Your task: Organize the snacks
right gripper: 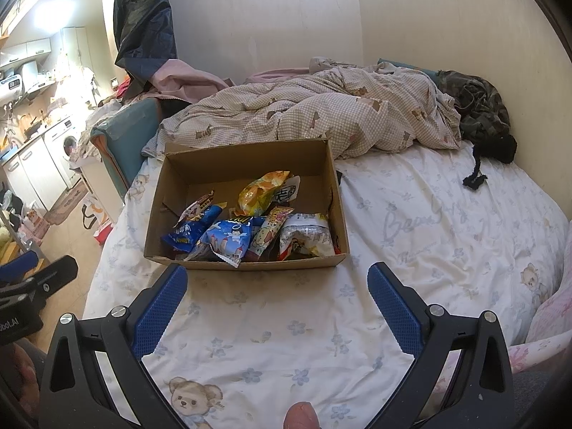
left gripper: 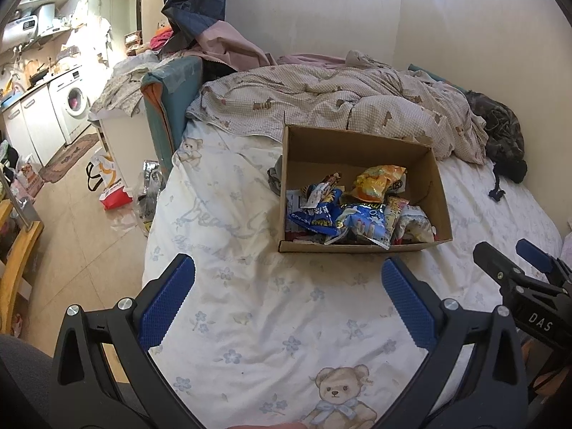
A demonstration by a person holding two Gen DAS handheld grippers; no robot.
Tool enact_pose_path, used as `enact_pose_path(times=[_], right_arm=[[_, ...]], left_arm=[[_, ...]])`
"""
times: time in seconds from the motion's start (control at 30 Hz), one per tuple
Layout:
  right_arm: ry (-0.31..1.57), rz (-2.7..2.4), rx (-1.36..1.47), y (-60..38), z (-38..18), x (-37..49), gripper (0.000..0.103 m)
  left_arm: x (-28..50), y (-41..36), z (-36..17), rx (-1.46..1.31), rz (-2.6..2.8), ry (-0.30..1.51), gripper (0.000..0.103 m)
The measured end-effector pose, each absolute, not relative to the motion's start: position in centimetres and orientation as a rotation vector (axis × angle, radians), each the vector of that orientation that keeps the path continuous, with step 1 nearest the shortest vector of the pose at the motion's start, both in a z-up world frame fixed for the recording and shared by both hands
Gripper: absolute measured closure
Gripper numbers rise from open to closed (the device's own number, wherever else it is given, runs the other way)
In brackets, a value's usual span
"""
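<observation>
Snack packets (right gripper: 246,228), crinkly blue, yellow and white foil, lying heaped inside brown cardboard box (right gripper: 246,152) on bear-print bed sheet (right gripper: 411,221). Am holding left hand-held gripper (left gripper: 287,296) and right hand-held gripper (right gripper: 277,300) spread, gripping nothing, short of box. Could be sorting ahead or finished.

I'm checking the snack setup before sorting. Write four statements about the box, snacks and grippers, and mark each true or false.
1. The cardboard box sits on the bed. True.
2. The box is empty. False: several snack packets lie in it.
3. The left gripper and right gripper both have open jaws holding nothing. True.
4. The yellow packet lies on the sheet outside the box. False: it is inside, behind the blue packets.
</observation>
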State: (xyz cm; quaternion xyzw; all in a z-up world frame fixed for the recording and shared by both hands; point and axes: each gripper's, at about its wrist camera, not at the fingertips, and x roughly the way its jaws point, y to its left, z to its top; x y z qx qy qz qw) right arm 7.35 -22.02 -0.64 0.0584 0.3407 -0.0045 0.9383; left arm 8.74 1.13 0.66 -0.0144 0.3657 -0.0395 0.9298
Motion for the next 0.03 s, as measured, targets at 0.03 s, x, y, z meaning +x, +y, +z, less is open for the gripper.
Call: enact_pose_path(times=[0.03], right_arm=[[0.698,-0.007,0.121,-21.91,-0.7,7.44,0.0]], left_arm=[[8.8,1.13,0.61,-0.031,-0.083,0.751,0.0]])
